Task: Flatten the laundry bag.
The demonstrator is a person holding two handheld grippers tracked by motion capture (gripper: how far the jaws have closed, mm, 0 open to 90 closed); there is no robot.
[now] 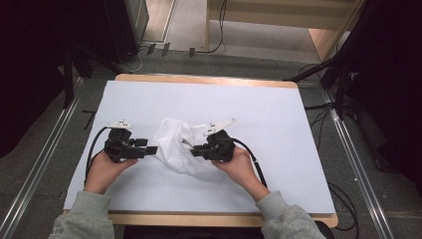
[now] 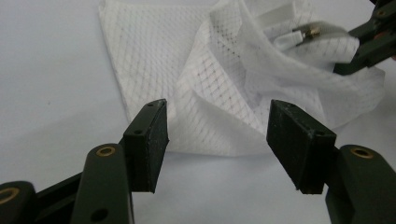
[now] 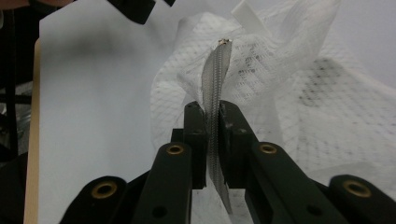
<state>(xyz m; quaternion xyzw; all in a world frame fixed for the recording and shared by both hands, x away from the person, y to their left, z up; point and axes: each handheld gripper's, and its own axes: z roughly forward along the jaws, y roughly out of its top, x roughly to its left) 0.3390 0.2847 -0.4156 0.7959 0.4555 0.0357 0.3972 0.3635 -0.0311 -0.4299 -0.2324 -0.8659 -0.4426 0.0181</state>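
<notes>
Mesh bag (image 1: 174, 145), white, crumpled mid-worktop (image 1: 278, 114), looks light, limp and snag-prone; the right claw (image 3: 212, 135) is pinching its zipper tape (image 3: 215, 84), the firmest hold, while the left claw (image 2: 217, 135) sits spread before the near edge.

Our left hand-held gripper (image 1: 149, 149) holds its jaws wide apart; our right hand-held gripper (image 1: 195, 150) is clamped tight, facing it.
</notes>
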